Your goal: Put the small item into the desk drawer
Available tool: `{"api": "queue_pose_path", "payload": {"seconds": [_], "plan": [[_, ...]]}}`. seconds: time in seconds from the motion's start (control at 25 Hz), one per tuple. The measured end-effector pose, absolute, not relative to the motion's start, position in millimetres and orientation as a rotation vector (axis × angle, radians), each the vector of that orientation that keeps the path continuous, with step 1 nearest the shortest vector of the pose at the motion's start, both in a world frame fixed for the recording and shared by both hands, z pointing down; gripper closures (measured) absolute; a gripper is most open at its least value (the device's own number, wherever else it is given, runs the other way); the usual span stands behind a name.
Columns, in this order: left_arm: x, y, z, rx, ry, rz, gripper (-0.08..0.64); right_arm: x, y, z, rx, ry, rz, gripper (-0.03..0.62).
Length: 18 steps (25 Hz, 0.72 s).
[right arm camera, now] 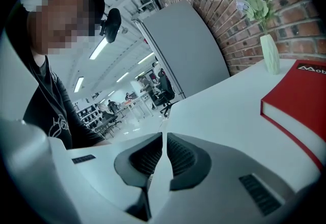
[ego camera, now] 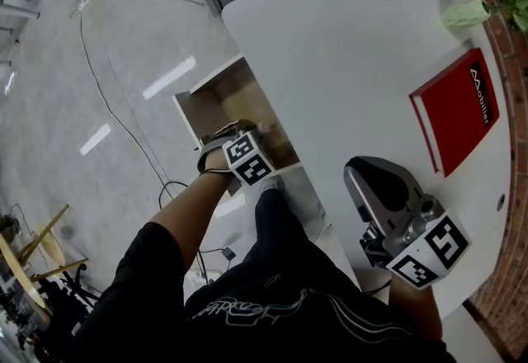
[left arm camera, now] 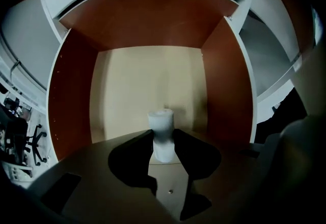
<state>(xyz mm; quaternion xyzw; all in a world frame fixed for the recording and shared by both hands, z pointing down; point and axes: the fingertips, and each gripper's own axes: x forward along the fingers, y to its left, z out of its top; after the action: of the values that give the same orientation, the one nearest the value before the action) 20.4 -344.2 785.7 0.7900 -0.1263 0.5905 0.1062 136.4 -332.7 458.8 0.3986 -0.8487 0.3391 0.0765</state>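
The left gripper [left arm camera: 163, 134] is clamped on a small white item [left arm camera: 161, 118], held inside the open desk drawer [left arm camera: 147, 80] above its pale floor. The right gripper [right arm camera: 164, 139], jaws together and empty, sits over the white desk [right arm camera: 229, 111].

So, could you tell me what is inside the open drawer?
Only a small white item, held by the left gripper; the drawer floor looks otherwise bare, though the gripper covers its nearest part.
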Motion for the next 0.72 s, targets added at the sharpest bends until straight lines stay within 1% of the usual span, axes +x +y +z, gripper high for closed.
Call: {"api": "queue_pose_path", "payload": {"seconds": [0.28, 0.72], "plan": [[26.2, -345.8, 796.7, 2.325, -0.355, 1.773, 0.413, 137.5, -334.4, 463.2, 1.19, -2.55, 1.038, 0.537], [26.2, -343.9, 769.0, 2.367, -0.381, 1.687, 0.328, 129.7, -329.9, 455.2, 1.177, -2.577, 1.0, 0.537]]}}
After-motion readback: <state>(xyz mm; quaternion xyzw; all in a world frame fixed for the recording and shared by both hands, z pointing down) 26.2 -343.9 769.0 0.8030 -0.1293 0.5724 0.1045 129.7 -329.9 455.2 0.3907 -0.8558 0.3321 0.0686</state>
